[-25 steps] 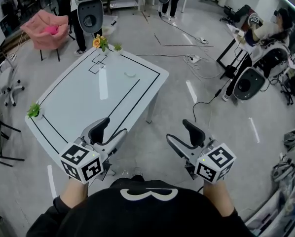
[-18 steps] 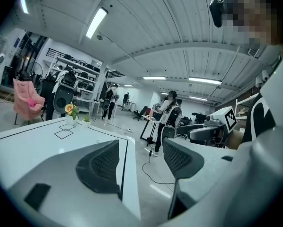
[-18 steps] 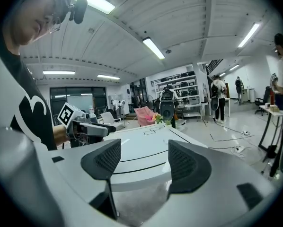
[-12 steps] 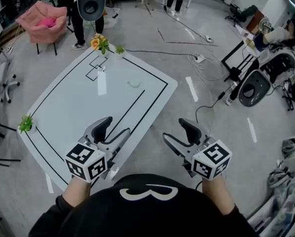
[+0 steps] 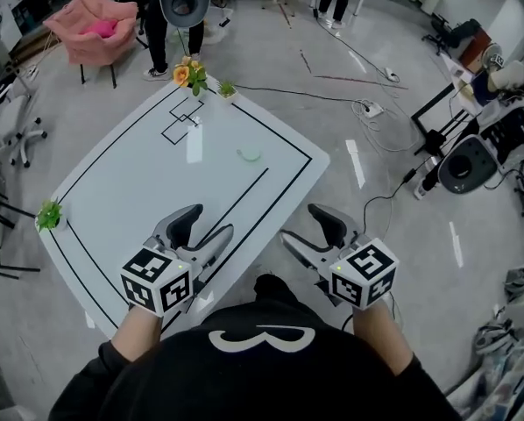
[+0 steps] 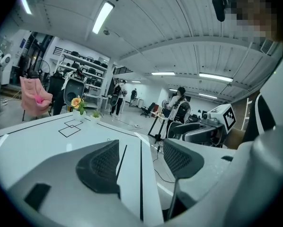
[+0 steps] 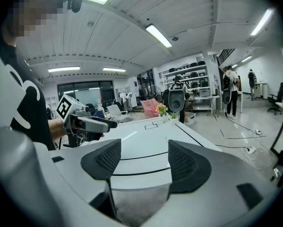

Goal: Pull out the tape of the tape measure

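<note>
A small pale green round tape measure lies on the white table, right of its middle. No tape shows pulled out. My left gripper hovers open over the table's near edge, well short of the tape measure, with nothing between its jaws. Over the table's near corner my right gripper is also open and empty. Each gripper view shows the other gripper across the table: the right gripper and the left gripper.
Black lines mark the table. A flower pot and a small plant stand at its far corner, another green plant at the left corner. A pink chair, standing people and floor cables lie beyond.
The view has drawn nearer to the table, so both grippers now sit over its near edge instead of the floor. Both stay open and empty.
</note>
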`<state>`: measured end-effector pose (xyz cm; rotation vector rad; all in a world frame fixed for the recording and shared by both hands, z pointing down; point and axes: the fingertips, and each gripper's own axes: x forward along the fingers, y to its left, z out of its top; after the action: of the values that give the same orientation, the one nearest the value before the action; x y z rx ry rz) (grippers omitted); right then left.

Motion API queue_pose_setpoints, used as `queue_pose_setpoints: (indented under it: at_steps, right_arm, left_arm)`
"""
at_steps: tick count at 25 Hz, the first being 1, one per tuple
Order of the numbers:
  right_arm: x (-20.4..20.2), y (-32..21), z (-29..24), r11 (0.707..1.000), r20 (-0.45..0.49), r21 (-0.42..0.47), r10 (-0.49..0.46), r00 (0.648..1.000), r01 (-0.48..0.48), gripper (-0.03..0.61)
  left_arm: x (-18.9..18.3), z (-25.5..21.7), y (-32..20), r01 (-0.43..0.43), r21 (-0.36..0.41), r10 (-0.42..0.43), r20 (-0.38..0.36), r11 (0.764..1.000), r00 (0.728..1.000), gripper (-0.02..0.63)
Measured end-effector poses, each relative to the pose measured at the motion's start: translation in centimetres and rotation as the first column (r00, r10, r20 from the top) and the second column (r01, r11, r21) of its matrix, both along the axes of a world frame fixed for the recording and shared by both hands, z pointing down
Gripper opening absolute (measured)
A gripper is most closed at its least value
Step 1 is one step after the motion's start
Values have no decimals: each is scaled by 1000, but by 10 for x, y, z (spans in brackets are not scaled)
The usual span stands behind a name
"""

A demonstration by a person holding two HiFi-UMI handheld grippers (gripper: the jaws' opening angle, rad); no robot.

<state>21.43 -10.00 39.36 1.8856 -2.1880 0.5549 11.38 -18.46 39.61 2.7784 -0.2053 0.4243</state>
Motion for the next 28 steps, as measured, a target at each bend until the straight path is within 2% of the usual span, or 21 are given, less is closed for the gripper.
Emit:
queue_pose_setpoints:
  at_steps: [7,13,21,28]
  right_arm:
    - [36,-49,16,994,-19,-52,-97,995,96,289]
    - [60,-96,34,975,-15,-102,-202,979,200,288]
    - [79,-151,60,936,-51,-156,-325,944,314,288]
    - [91,-187,102,888,-92,-239,-424,901,393,288]
  left_arm:
    - [21,9,-33,90,-14,-90,43,996,995,276]
    - [34,18,-63,198,-35,-196,64,979,979,276]
    - [42,24,-92,322,-46,-318,70,946,945,276]
    - [41,31,-109,433,-43,-429,74,900,900,276]
